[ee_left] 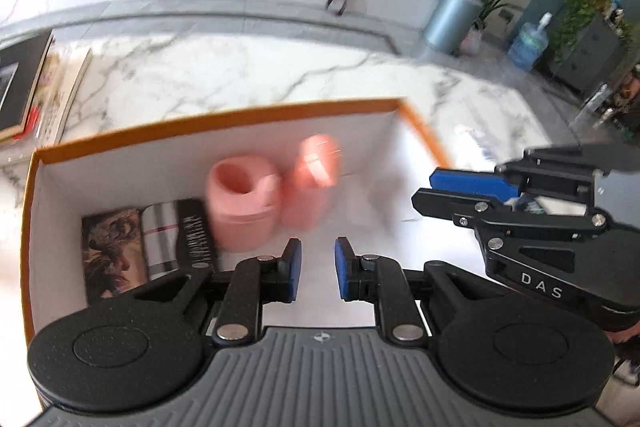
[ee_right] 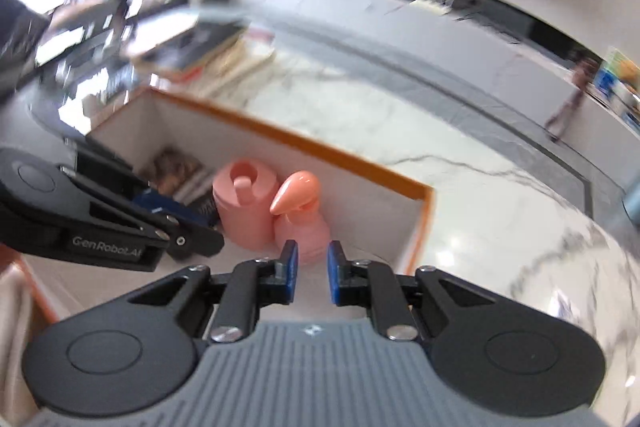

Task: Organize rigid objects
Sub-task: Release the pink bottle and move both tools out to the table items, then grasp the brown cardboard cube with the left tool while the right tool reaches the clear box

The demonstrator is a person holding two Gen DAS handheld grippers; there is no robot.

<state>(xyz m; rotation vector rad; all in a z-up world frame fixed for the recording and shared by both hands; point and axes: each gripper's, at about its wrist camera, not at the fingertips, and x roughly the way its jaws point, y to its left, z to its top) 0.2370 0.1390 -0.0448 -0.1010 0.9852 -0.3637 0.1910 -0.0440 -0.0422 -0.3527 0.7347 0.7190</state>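
An orange-rimmed white box (ee_left: 224, 111) (ee_right: 320, 151) stands on the marble table. Inside it stand a pink cup-shaped holder (ee_left: 240, 207) (ee_right: 246, 211) and a pink pump bottle (ee_left: 312, 183) (ee_right: 300, 211), side by side. Books (ee_left: 144, 247) (ee_right: 176, 167) lie at the box's left end. My left gripper (ee_left: 318, 267) is open and empty above the box floor, just short of the pink items. My right gripper (ee_right: 309, 267) is open and empty, right before the pump bottle; it also shows in the left wrist view (ee_left: 468, 187), at the box's right side.
The marble table (ee_left: 280, 67) (ee_right: 480, 187) extends beyond the box. A stack of books (ee_left: 36, 87) (ee_right: 208, 55) lies at the table's far left. A grey bin (ee_left: 452, 15) and plants stand on the floor beyond. The views are motion-blurred.
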